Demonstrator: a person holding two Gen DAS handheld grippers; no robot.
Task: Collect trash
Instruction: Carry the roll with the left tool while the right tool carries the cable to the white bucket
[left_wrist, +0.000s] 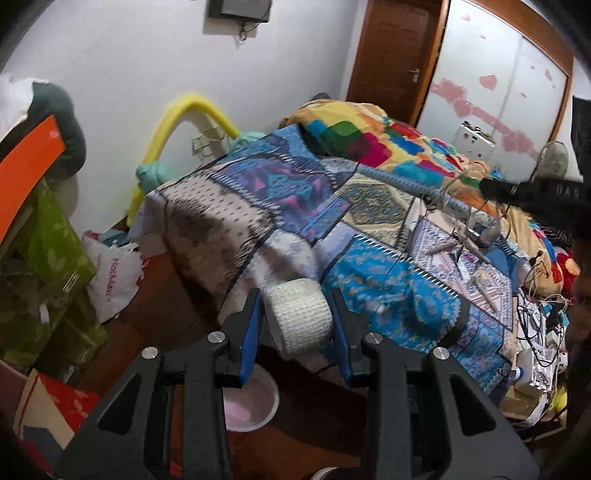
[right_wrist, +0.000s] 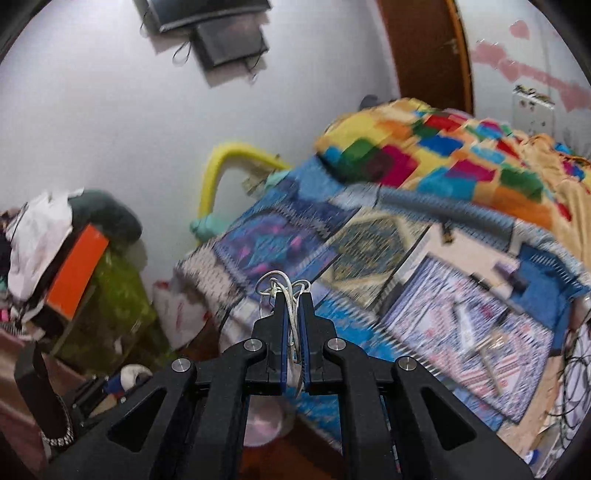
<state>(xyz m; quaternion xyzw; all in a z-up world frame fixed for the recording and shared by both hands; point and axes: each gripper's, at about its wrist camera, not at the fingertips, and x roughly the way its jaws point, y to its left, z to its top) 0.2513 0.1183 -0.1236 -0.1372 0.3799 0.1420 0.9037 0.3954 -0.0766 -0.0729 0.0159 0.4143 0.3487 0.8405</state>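
Note:
My left gripper (left_wrist: 295, 317) is shut on a white gauze-like roll (left_wrist: 299, 317), held above the floor at the bed's near corner. A white bin with a pink liner (left_wrist: 255, 402) stands on the floor right below it. My right gripper (right_wrist: 291, 299) is shut on a tangle of white cord (right_wrist: 282, 284), whose loops stick out past the fingertips. It hangs over the bed's edge, with the same bin (right_wrist: 264, 421) below it. My right gripper also shows in the left wrist view (left_wrist: 495, 186), over the bed.
A bed with a patterned blue cover (left_wrist: 280, 184) and a bright patchwork blanket (left_wrist: 388, 144) fills the middle. Small tools and cables (left_wrist: 472, 243) lie on it. Green boxes (left_wrist: 48, 236), an orange board and a white plastic bag (left_wrist: 110, 277) stand at the left.

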